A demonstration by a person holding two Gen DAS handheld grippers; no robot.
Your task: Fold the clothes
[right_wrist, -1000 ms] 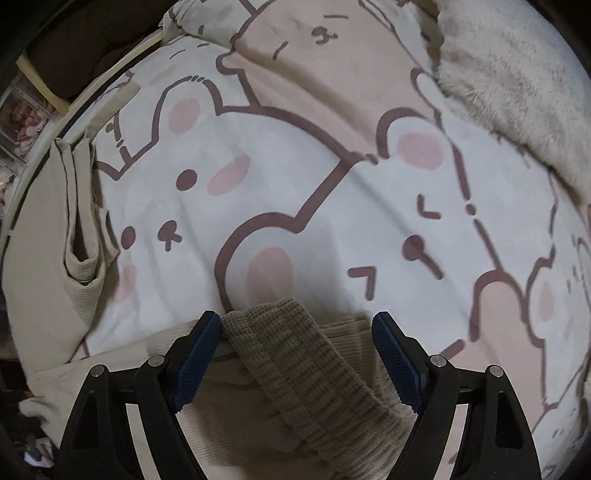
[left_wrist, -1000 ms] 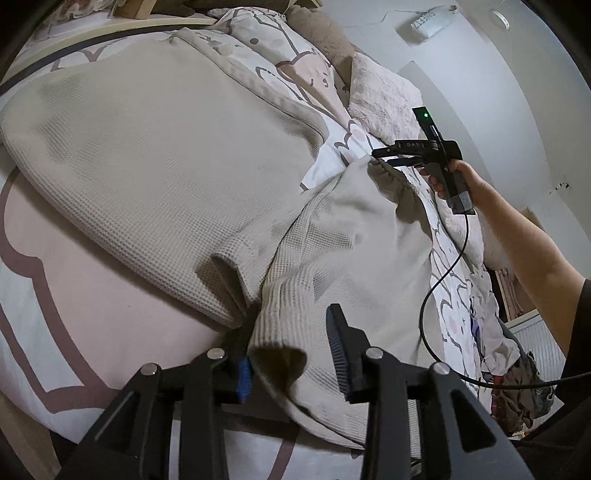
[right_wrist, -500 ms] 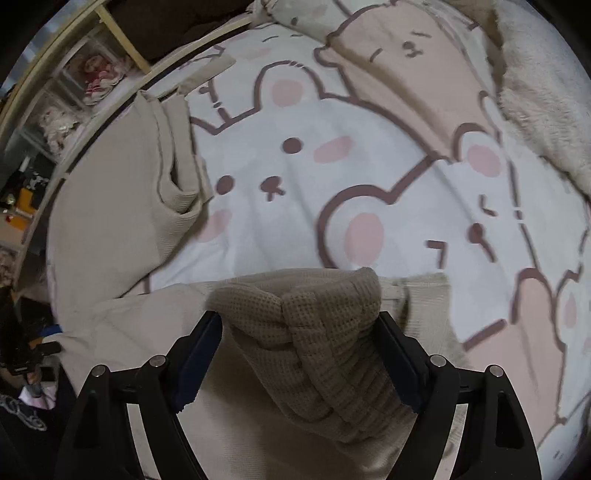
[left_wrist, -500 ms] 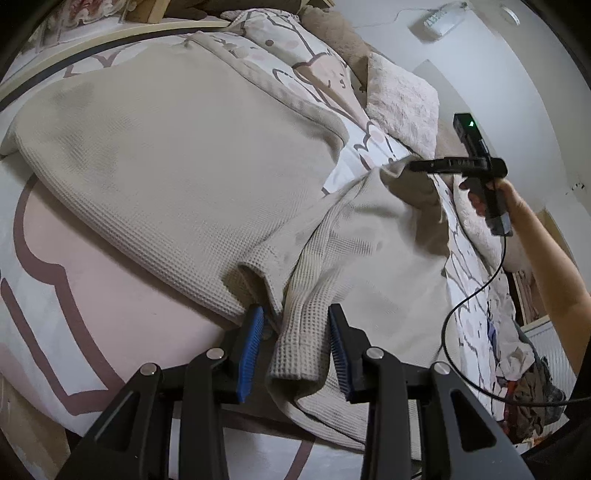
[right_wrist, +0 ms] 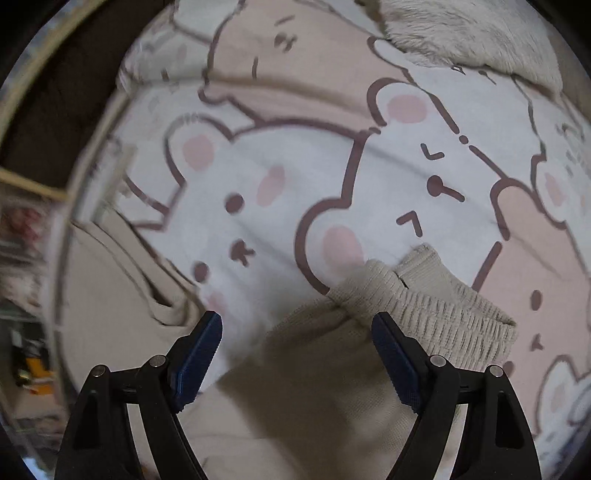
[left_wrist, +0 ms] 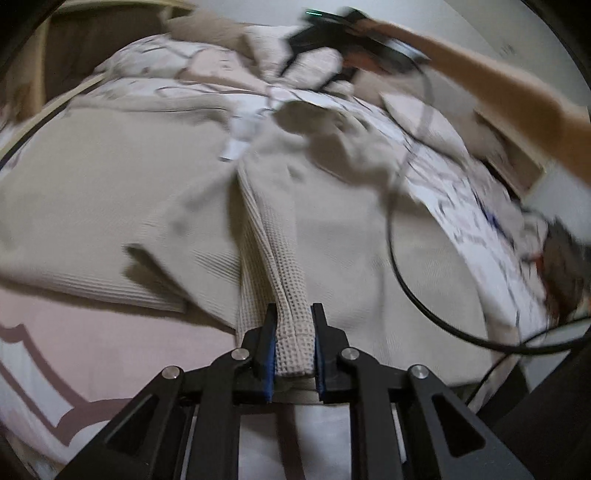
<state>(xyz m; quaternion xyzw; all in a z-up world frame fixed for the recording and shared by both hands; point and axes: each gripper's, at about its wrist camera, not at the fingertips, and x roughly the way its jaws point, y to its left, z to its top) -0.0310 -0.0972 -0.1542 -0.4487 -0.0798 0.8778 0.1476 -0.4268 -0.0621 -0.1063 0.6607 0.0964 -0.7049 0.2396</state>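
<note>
Garment (left_wrist: 332, 236), beige waffle knit, lay on the bed (right_wrist: 295, 184): your left tool (left_wrist: 293, 347) was closing on its hem where it had stood wider, your right tool (right_wrist: 295, 354) gaped empty above its cuff, so folding could proceed.

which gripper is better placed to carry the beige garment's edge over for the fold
Left. The left gripper is closing with the waffle-knit garment's folded edge between its pads. The right gripper is open above the ribbed waistband, holding nothing.

Garment (left_wrist: 155, 206) spread on the bedsheet (right_wrist: 280, 184), its cuff (left_wrist: 293, 343) between left tongs (left_wrist: 293, 332), pillow (right_wrist: 461, 33) behind
</note>
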